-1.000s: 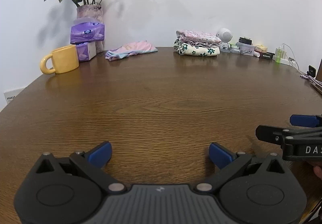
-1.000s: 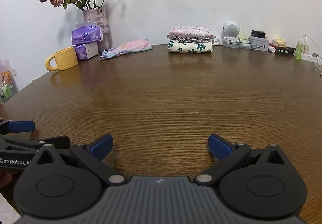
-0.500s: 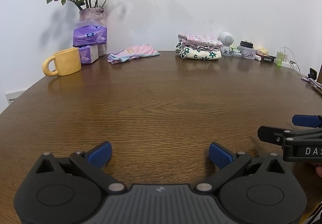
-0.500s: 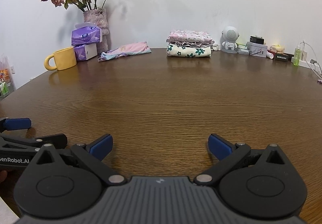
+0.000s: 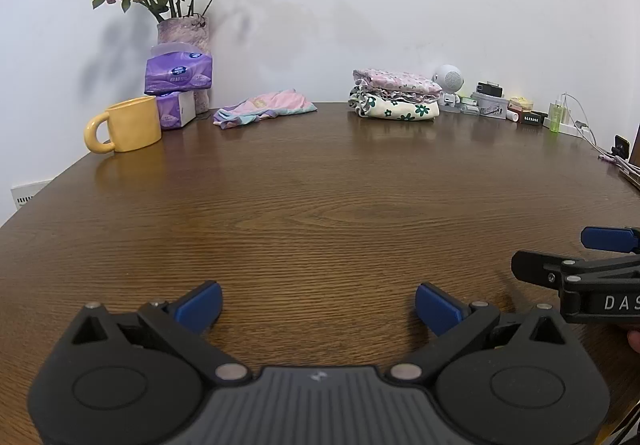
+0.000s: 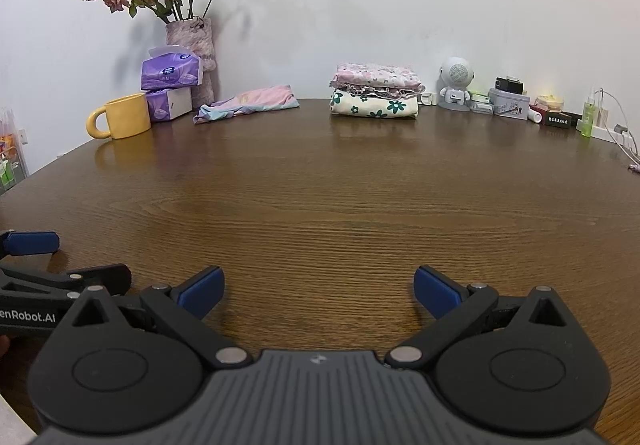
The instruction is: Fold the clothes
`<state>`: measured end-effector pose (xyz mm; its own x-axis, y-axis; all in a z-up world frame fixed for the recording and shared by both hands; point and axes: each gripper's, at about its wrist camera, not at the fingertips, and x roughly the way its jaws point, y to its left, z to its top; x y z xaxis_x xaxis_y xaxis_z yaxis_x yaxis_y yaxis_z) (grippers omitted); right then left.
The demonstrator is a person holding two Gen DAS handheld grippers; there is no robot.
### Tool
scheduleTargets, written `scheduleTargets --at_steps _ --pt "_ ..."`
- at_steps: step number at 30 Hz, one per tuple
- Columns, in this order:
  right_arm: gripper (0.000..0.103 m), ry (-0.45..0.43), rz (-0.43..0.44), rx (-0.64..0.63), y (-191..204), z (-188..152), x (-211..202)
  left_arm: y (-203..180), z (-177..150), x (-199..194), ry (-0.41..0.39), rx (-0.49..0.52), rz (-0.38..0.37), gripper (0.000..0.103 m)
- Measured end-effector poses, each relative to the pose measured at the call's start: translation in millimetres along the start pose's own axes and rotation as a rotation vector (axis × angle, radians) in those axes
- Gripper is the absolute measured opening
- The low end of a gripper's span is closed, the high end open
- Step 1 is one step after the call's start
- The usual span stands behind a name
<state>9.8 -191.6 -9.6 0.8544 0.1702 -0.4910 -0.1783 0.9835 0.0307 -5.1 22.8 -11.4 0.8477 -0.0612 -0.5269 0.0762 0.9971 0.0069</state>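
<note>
A loose pink and pastel garment (image 5: 262, 108) lies crumpled at the far side of the brown wooden table (image 5: 320, 205); it also shows in the right wrist view (image 6: 248, 103). A stack of folded floral clothes (image 5: 394, 95) sits to its right, also in the right wrist view (image 6: 376, 91). My left gripper (image 5: 318, 307) is open and empty over the near table. My right gripper (image 6: 318, 291) is open and empty beside it. Each shows at the other view's edge.
A yellow mug (image 5: 126, 125), purple tissue packs (image 5: 178, 75) and a vase of dried roses (image 5: 182, 33) stand far left. A white toy robot (image 6: 456, 83), small boxes, bottles and cables (image 6: 616, 125) line the far right by the wall.
Both views have tilted down slightly, so the far objects sit lower in frame. Both grippers stay open and empty.
</note>
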Motion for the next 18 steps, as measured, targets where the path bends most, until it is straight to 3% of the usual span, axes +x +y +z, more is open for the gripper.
scheduleTargets --at_steps 18 --pt "0.103 -0.003 0.006 0.005 -2.2 0.2 0.2 0.7 0.0 0.5 -0.002 0.000 0.000 0.103"
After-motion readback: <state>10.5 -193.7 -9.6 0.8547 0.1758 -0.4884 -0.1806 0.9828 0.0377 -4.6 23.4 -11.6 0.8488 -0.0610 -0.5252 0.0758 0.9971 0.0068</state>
